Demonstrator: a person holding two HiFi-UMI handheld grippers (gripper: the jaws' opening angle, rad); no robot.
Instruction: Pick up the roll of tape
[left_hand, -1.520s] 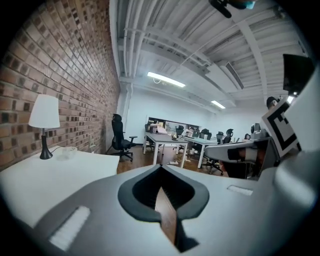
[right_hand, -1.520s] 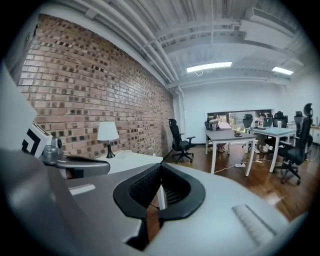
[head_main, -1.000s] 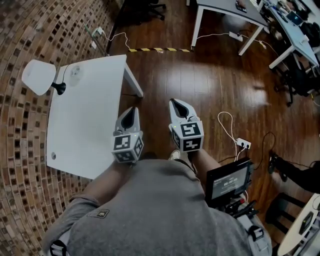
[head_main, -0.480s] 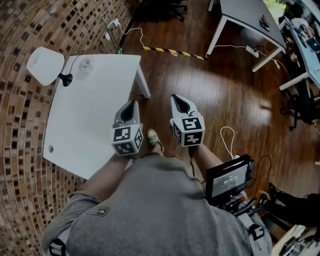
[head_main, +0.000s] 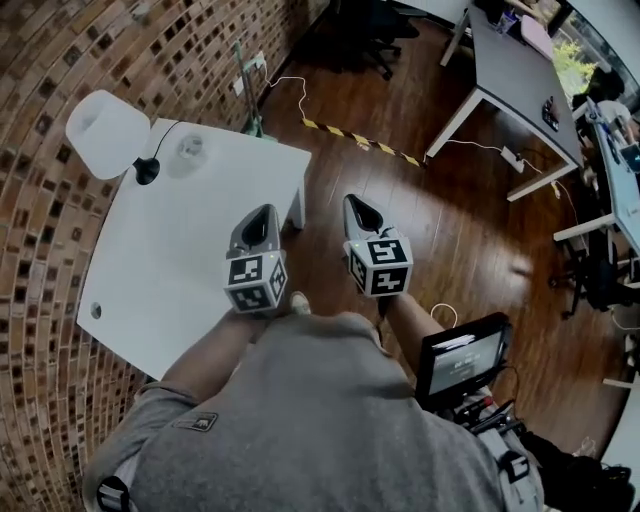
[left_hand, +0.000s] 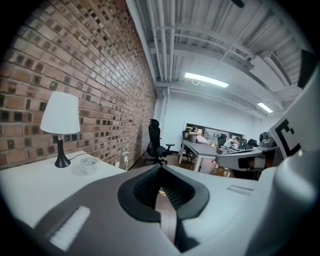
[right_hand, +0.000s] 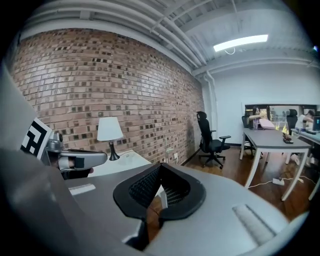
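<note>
Left claw (head_main: 261, 214): jaws are pressing together on nothing, hanging at the right edge of the white table (head_main: 150, 290).
Right claw (head_main: 353, 204): jaws are meeting too, empty, hovering over the wood floor (head_main: 460, 235).
Roll of tape (head_main: 190, 149): is lying at the table's far end beside the lamp (head_main: 107, 133), well apart from both claws, ahead and left of the left claw.
</note>
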